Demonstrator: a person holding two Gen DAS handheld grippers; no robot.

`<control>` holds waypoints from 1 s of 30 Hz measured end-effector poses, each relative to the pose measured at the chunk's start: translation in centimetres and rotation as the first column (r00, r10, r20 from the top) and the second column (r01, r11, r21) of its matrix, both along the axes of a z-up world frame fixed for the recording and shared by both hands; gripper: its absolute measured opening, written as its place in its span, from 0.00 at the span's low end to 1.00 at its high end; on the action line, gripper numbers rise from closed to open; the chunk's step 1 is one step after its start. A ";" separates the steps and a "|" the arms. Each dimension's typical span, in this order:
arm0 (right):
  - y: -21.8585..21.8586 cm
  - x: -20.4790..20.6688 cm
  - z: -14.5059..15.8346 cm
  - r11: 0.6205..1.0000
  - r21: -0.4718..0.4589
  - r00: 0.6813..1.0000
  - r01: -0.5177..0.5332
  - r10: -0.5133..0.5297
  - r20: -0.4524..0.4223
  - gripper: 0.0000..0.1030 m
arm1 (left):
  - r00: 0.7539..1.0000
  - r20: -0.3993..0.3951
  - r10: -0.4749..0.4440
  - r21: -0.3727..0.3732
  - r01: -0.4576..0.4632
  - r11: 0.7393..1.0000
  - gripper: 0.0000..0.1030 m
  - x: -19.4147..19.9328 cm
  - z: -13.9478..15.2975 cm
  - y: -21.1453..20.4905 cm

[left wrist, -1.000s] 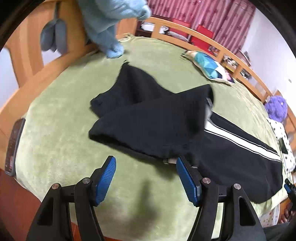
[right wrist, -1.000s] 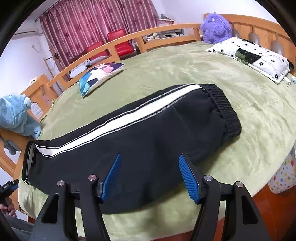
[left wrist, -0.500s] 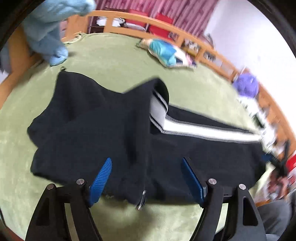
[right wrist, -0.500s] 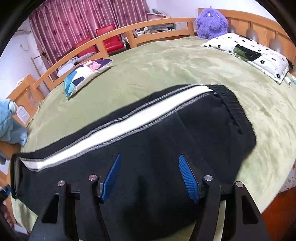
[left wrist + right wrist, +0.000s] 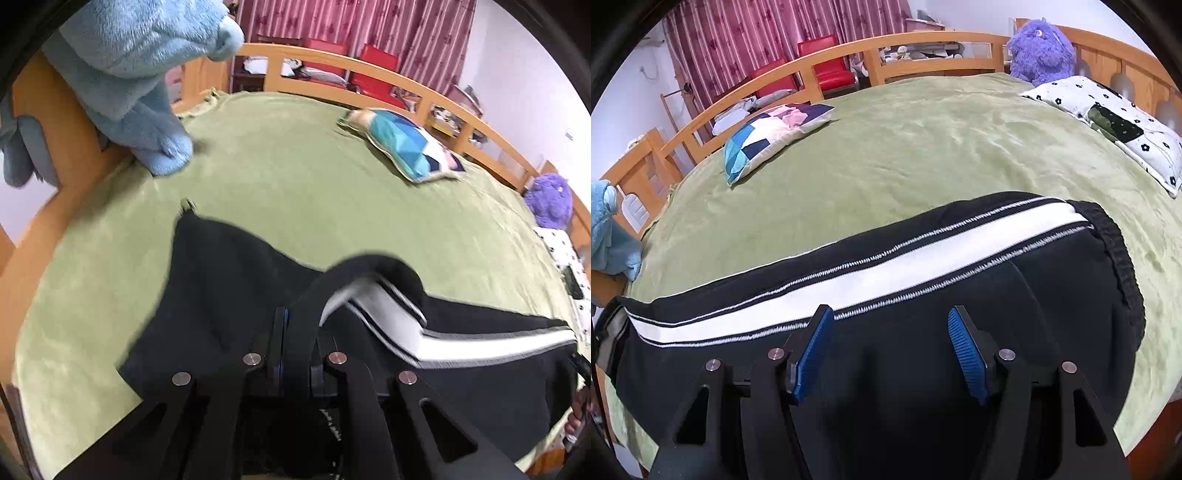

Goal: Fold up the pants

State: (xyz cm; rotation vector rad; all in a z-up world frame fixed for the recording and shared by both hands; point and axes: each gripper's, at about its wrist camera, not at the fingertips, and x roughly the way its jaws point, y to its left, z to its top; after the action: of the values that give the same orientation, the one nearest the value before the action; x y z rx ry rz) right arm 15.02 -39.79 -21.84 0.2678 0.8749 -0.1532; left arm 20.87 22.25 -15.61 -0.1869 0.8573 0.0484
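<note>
Now a fold of the black white-striped fleece pants (image 5: 229, 295) is pinched by the left tool (image 5: 295, 332) at lower centre; the right tool (image 5: 886, 343) is held spread. Thin grip: slippage is risked.

Patchwork cushion (image 5: 772, 134) and purple plush (image 5: 1039, 50) on green blanket (image 5: 923, 147).

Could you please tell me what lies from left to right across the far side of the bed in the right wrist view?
Light blue plush toy → patchwork cushion → red chairs behind the rail → purple plush toy → white flower-print pillow.
</note>
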 end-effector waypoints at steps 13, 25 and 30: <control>0.7 1.7 -0.4 1.000 0.003 1.000 0.013 -0.013 -0.019 0.62 | 0.996 -0.082 0.028 -0.090 -0.035 0.995 0.14 6.1 -2.1 4.1; 1.3 1.6 -0.9 1.000 0.015 0.999 0.005 -0.005 -0.041 0.62 | 1.000 -0.017 0.001 -0.046 -0.002 0.999 0.14 4.8 0.3 2.8; 1.3 1.2 -0.6 1.000 0.009 0.999 0.012 -0.012 -0.043 0.62 | 0.990 0.131 0.055 -0.090 -0.043 0.995 0.74 2.7 4.8 5.7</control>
State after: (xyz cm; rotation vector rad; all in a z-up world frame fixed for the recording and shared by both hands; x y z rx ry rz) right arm 16.23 -38.45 -22.47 0.2790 0.9168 -0.1671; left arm 23.53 27.91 -10.78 -0.2896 0.7218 0.0443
